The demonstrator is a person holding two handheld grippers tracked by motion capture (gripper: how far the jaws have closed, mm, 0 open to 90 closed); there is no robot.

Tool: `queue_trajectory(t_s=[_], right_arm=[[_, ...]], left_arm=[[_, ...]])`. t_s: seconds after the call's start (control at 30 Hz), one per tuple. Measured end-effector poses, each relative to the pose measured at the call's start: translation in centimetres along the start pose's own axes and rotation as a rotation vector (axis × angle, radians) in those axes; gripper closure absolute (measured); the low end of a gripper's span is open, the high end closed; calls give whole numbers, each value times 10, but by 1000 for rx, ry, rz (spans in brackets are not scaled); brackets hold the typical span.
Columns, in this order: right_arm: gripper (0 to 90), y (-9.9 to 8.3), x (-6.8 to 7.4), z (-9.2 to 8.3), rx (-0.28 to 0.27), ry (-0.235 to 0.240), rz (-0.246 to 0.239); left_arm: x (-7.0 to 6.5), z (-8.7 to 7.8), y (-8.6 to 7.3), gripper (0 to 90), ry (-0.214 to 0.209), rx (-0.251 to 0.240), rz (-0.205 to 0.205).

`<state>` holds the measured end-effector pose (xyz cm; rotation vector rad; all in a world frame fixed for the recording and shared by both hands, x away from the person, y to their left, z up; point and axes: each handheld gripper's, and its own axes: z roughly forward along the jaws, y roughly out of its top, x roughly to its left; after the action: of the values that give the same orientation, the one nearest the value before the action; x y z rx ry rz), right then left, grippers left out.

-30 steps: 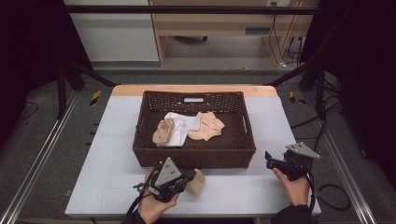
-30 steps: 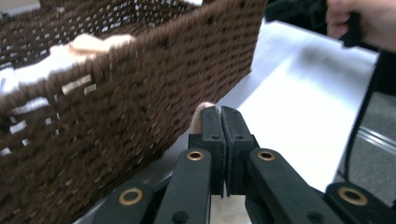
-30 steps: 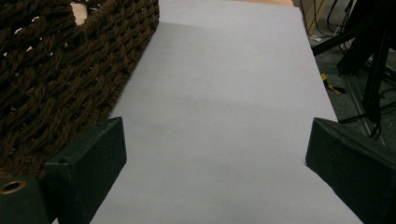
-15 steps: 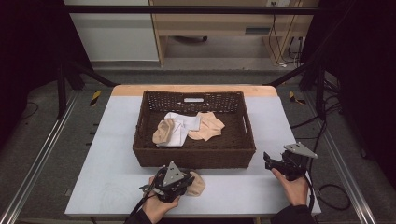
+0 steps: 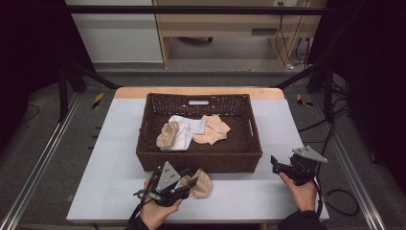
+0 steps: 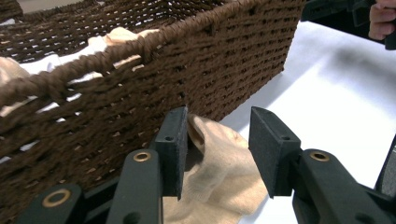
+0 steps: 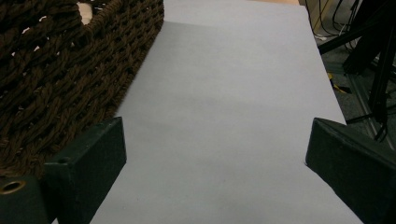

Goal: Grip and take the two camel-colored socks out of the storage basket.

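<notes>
Left gripper (image 5: 189,184): low over the near part of the table, just in front of the basket's near wall; its jaws have just been opening and now stand apart with a sock between them, the pads not pressing on it.
Right gripper (image 5: 276,162): jaws spread wide with nothing between them, over bare table to the right of the basket.
Basket (image 5: 198,161): dark brown woven, at mid-table, open at the top.
Basket contents: a white sock (image 5: 184,132) in the middle, a tan sock (image 5: 167,135) to its left, and another tan sock (image 5: 214,129) to its right, all lying overlapped on the bottom.
Sock (image 6: 224,172): tan, crumpled on the table (image 5: 115,143) outside the basket, up against the near wall's foot; in the left gripper view one jaw stands against its edge and the other is clear of it.
Left hand (image 5: 155,213): comes in from the near edge and grasps the gripper from behind, pointing it far and a little right.
Right hand (image 5: 300,191): holds its gripper from the near side, aimed left toward the basket's near right corner.
</notes>
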<state>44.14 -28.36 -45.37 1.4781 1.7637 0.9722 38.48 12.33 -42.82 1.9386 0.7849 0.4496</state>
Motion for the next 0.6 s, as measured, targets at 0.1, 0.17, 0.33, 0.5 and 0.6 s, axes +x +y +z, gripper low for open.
queue_trajectory(t_s=[0.1,0.17,0.33,0.5,0.6], right_arm=[[54,0,0,1,6,0,-1],[54,0,0,0,5,-1,0],[52,0,0,1,2,-2,-3],[53,0,0,1,5,-2,-7],[53,-1,1,1,4,-1,-5]], left_arm=[[2,-3,3,566,-7,-14,-14],[2,-6,6,558,-2,-29,-17],[9,-19,19,537,23,-86,-29],[27,-30,33,517,69,-133,-41],[41,-33,39,507,94,-152,-62]])
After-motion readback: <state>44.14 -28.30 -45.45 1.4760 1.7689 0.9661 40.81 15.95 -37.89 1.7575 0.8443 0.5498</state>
